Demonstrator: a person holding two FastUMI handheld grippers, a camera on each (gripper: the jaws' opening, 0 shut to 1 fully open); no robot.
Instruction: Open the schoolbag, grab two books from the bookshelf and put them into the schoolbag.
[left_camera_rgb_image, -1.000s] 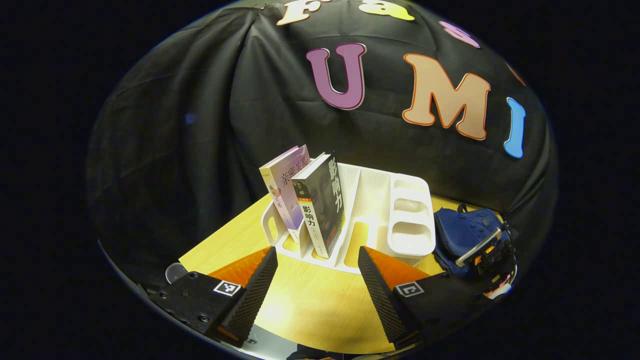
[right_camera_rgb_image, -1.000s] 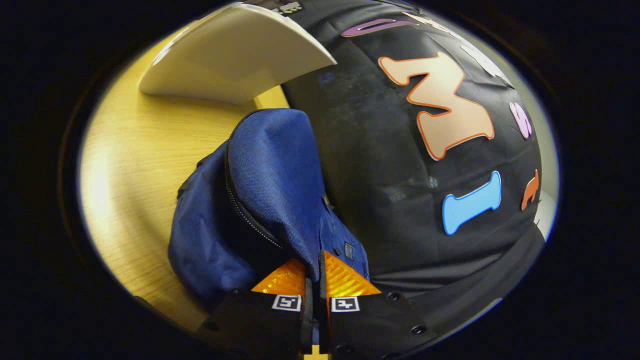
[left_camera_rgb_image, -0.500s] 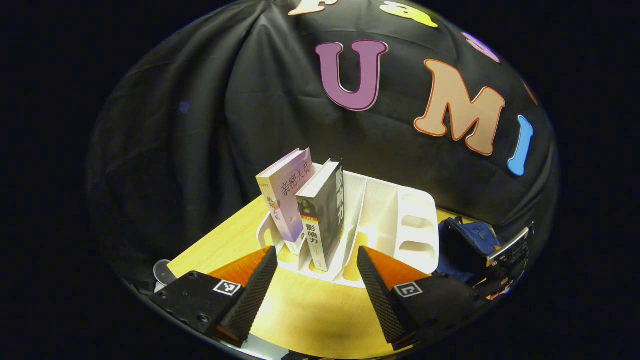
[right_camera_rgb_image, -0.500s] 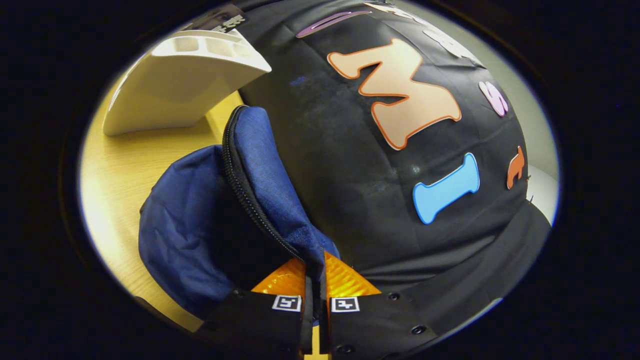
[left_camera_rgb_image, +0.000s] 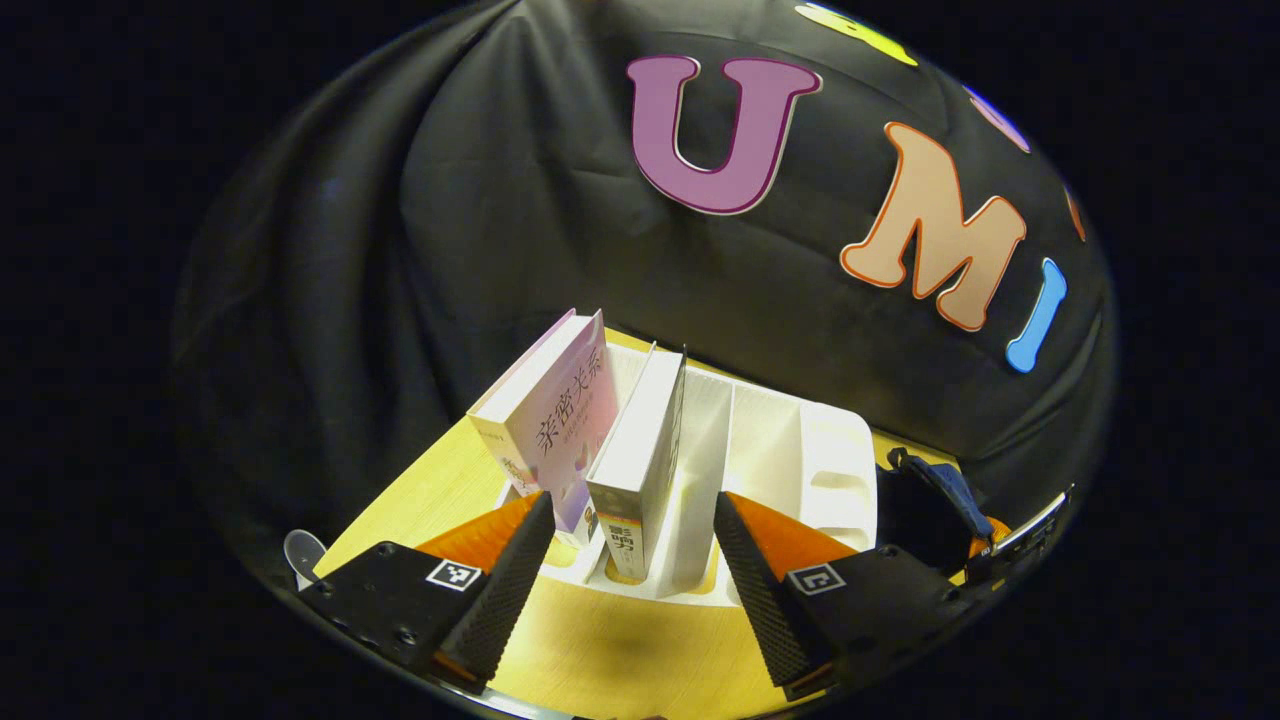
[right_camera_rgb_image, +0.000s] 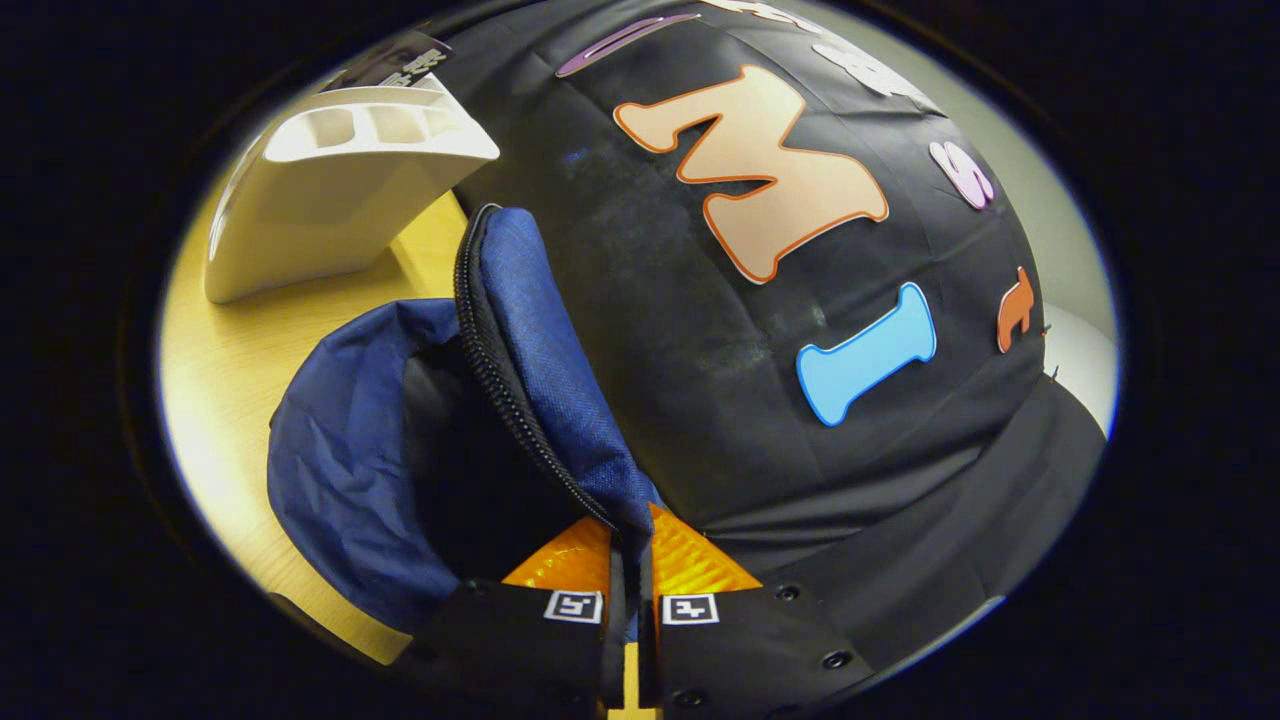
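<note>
Blue fabric fills the lower half of the right gripper view, where the right gripper (right_camera_rgb_image: 628, 560) has its jaws pressed together on the edge of the schoolbag (right_camera_rgb_image: 350, 470) flap, holding it up so the zipper line stands clear and the dark mouth of the bag gapes toward the counter (right_camera_rgb_image: 230, 350). The white bookshelf (right_camera_rgb_image: 330, 190) sits just beside the bag, toward the far edge of the wooden surface.

In the left gripper view, the left gripper (left_camera_rgb_image: 630, 560) hangs in front of that same bookshelf (left_camera_rgb_image: 790, 450) with its jaws spread wide and holding nothing. Two books stand upright in the left-hand slots: a pale purple book (left_camera_rgb_image: 560, 420) and, touching it on the right, a dark book (left_camera_rgb_image: 640, 470) with its white page edge turned upward. The dark book lines up between the spread jaws; the purple one lies nearer the left finger. The schoolbag (left_camera_rgb_image: 930, 490) shows at the right edge of this view, beyond the shelf.

The bag appears open and held so, and the step in hand looks to be the first book grab. The next move would call for the left gripper to advance until its jaws straddle one book's spine, close firmly on both covers, then lift straight up out of the slot without dragging the neighbouring volume along.
</note>
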